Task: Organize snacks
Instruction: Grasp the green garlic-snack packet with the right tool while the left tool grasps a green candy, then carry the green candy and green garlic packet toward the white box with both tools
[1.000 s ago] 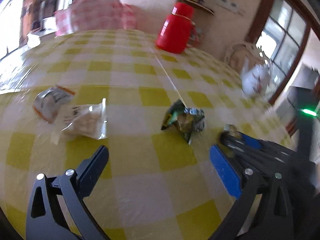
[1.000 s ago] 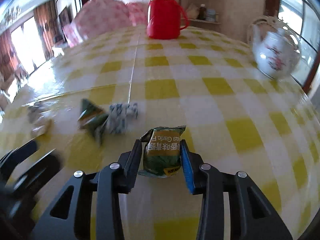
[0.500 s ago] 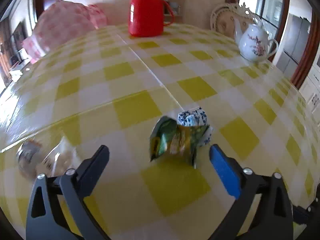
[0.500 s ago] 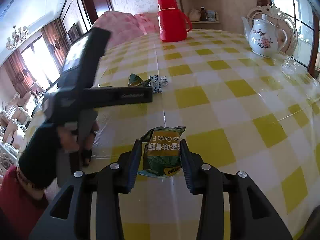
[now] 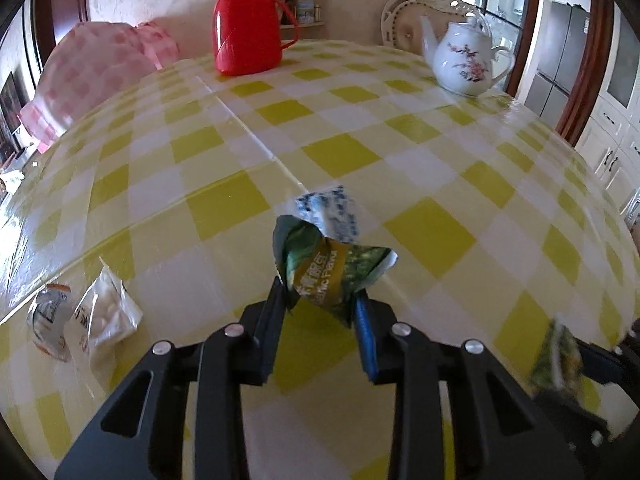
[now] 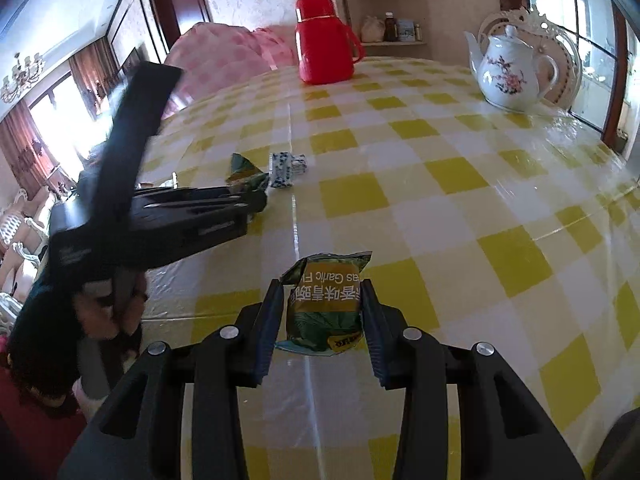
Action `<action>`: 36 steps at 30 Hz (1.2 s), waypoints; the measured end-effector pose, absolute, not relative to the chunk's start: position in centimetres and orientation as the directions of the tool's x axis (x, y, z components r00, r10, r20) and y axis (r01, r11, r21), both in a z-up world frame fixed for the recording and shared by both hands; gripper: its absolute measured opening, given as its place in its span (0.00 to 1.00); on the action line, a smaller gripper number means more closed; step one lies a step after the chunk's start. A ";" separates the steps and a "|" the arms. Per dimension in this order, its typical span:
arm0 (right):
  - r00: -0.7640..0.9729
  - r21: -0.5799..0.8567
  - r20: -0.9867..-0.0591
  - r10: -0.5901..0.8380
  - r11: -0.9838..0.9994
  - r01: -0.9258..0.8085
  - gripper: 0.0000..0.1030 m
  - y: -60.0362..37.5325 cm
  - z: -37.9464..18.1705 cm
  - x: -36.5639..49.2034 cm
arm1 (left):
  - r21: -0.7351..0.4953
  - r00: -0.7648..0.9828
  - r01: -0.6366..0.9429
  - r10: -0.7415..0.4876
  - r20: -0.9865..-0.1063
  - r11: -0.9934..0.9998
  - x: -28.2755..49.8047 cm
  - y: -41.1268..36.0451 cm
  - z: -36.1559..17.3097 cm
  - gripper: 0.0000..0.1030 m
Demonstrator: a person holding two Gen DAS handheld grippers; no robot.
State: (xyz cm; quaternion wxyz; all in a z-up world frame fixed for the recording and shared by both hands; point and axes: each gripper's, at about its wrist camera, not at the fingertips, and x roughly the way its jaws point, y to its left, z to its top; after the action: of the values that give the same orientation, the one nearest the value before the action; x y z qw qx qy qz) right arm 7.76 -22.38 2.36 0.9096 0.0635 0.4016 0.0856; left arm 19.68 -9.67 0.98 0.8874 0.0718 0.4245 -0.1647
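Jaws tight on green snack packets [image 5: 332, 276]

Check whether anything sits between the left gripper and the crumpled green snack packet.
Nothing visible does. The left gripper has just been closing, and its pads now press the crumpled green packet directly. The blue-and-white packet touches it only on the far side. The right gripper separately clamps another green packet.

A home dining room is showing: behind the floral teapot [image 6: 514, 76] are standing a carved chair [image 6: 560, 52] and, well beyond, a chandelier [image 6: 20, 80].
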 end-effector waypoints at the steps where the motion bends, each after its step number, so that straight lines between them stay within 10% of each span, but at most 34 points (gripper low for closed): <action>1: 0.663 0.188 -0.720 0.205 0.977 -0.097 0.37 -22.7 2.3 7.8 | -0.012 0.594 0.353 -0.234 -0.770 0.936 19.3 -9.8 1.3 0.32; 36: 0.722 0.223 -0.656 0.219 0.970 -0.091 0.37 -21.0 3.7 0.6 | -0.105 0.685 0.240 -0.245 -0.686 0.965 2.4 -3.8 4.0 0.32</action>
State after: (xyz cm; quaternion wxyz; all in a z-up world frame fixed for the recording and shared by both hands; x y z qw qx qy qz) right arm 0.55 -21.00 3.67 0.9238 0.0878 0.3632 0.0840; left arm 2.39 -3.81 3.95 0.9178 -0.0033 0.3744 -0.1323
